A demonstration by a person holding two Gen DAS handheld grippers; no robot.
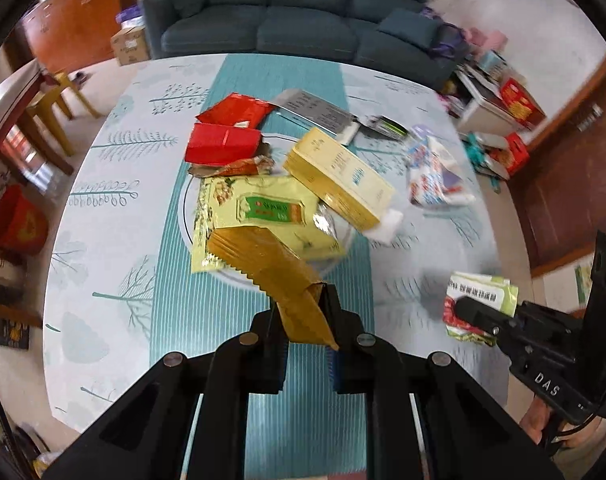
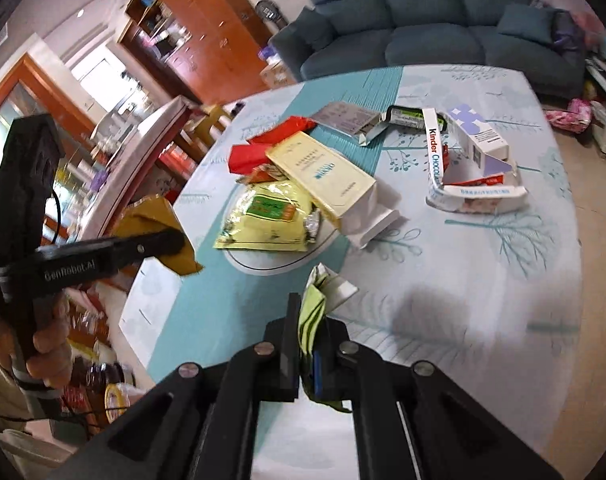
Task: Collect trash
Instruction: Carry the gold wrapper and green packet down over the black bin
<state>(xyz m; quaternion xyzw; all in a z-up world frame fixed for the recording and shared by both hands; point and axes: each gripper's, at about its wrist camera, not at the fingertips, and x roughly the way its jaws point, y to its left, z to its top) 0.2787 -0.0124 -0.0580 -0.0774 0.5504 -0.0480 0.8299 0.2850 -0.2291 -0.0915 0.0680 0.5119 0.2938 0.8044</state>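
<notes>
Trash lay heaped on a round glass plate point(image 1: 191, 216) at the middle of the table: a yellow-green snack bag point(image 1: 263, 216), a cream carton point(image 1: 337, 178) tilted over the bag's far edge, a red box point(image 1: 223, 144) and a crumpled orange wrapper point(image 1: 239, 166). My left gripper point(image 1: 303, 316) was clamped on a gold foil wrapper point(image 1: 271, 268), held just above the near rim of the plate. My right gripper point(image 2: 309, 332) was closed on a folded green-and-white wrapper point(image 2: 315, 312), low over the cloth and apart from the plate. Farther right, a flattened Kinder Chocolate box point(image 2: 437, 152) and a torn white-and-purple carton point(image 2: 479, 132) lay off the plate. I saw a teal-striped tablecloth point(image 1: 115, 216) with tree prints, and a dark blue sofa point(image 1: 303, 12) beyond the table.
</notes>
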